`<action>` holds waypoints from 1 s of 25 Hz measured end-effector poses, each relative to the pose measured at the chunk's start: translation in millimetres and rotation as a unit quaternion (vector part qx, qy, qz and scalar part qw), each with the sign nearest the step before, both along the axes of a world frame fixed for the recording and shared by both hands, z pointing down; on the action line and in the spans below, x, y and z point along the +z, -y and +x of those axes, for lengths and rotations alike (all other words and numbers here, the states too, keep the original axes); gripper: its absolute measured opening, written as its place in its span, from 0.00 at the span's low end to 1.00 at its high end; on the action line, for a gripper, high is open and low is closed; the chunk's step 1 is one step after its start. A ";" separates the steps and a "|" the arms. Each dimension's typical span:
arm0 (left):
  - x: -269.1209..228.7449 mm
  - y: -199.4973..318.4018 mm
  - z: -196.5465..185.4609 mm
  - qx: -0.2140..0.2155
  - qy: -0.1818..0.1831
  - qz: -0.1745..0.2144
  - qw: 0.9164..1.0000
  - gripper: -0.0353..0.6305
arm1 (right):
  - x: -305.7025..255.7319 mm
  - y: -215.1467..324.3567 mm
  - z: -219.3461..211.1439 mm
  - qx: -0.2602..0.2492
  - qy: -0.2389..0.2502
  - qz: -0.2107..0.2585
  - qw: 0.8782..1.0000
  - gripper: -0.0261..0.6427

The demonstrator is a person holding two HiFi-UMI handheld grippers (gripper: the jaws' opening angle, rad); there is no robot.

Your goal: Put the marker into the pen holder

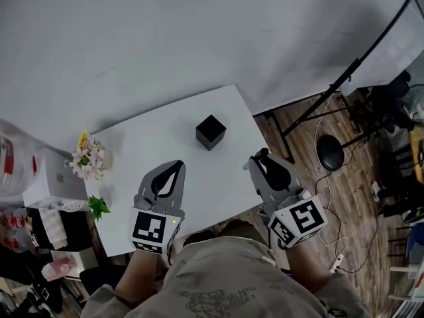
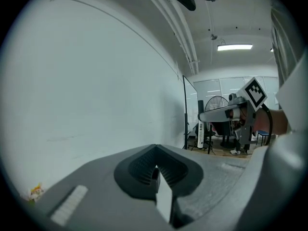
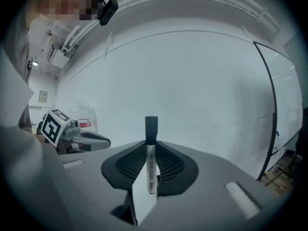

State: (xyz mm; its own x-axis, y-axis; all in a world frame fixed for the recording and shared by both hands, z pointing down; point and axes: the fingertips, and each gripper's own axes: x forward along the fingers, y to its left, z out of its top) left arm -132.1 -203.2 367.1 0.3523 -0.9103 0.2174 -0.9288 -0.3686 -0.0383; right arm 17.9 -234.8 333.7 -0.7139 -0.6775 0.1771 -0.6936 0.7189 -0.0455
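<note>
Your shirt (image 1: pixel 228 280) fills the bottom of the head view, and just past it sit the two checkered cubes on the backs of the tongs. The marker (image 3: pixel 150 162) is clamped in your right tongs (image 3: pixel 151 143), pinched about mid-barrel between the ribbed pads, lying along the jaws with its dark cap sticking out beyond the tips. From above, the right tongs (image 1: pixel 260 156) hang at the near right edge of the white table (image 1: pixel 152 134), pointing away from you. The pen holder (image 1: pixel 211 132), a small black cube, stands on the table ahead of these tongs and to their left, clearly apart from them, and roughly between the lines the two pairs point along. Your left tongs (image 1: pixel 177 164) are closed on nothing, tips together over the near part of the table; their own view shows the left tongs (image 2: pixel 155 150) with only wall beyond. A bunch of pale flowers (image 1: pixel 88 158) and a green sprig (image 1: pixel 98 207) sit off to the left of the left tongs, out of the way. The pickup looks done, so this seems to be the carry. Next you will likely need to move the right tongs forward and left over the holder, tip the marker to point down into its open top, lower it, then let the jaws part.
</note>
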 end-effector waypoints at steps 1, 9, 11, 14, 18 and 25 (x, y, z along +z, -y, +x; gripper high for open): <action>0.6 2.3 -1.4 -0.003 0.001 -0.001 1.000 0.06 | 1.3 4.3 -0.9 -0.002 0.000 -0.002 1.000 0.17; 8.9 27.0 -3.9 -0.043 0.009 -0.019 0.999 0.06 | 16.6 42.7 -8.1 -0.044 0.001 -0.025 0.999 0.17; 12.1 34.5 -2.1 -0.056 0.011 -0.027 0.998 0.06 | 20.9 53.8 -8.1 -0.059 0.002 -0.031 0.998 0.17; 13.7 44.9 1.6 -0.079 0.013 -0.031 0.996 0.06 | 25.8 69.0 -7.5 -0.084 0.004 -0.040 0.996 0.17; 16.4 56.7 7.5 -0.109 0.018 -0.038 0.993 0.06 | 30.5 88.9 -7.2 -0.118 0.004 -0.047 0.992 0.17; 24.3 73.5 19.3 -0.157 0.013 -0.055 0.986 0.06 | 40.3 121.2 -6.9 -0.170 -0.001 -0.059 0.984 0.17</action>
State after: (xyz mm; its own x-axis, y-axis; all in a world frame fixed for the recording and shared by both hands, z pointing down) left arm -112.9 -276.7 391.4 0.0500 -0.9441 0.3257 -0.9970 -0.0664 -0.0394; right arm 11.0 -356.0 374.0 -0.8950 -0.3748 0.2419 -0.4147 0.8989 -0.1416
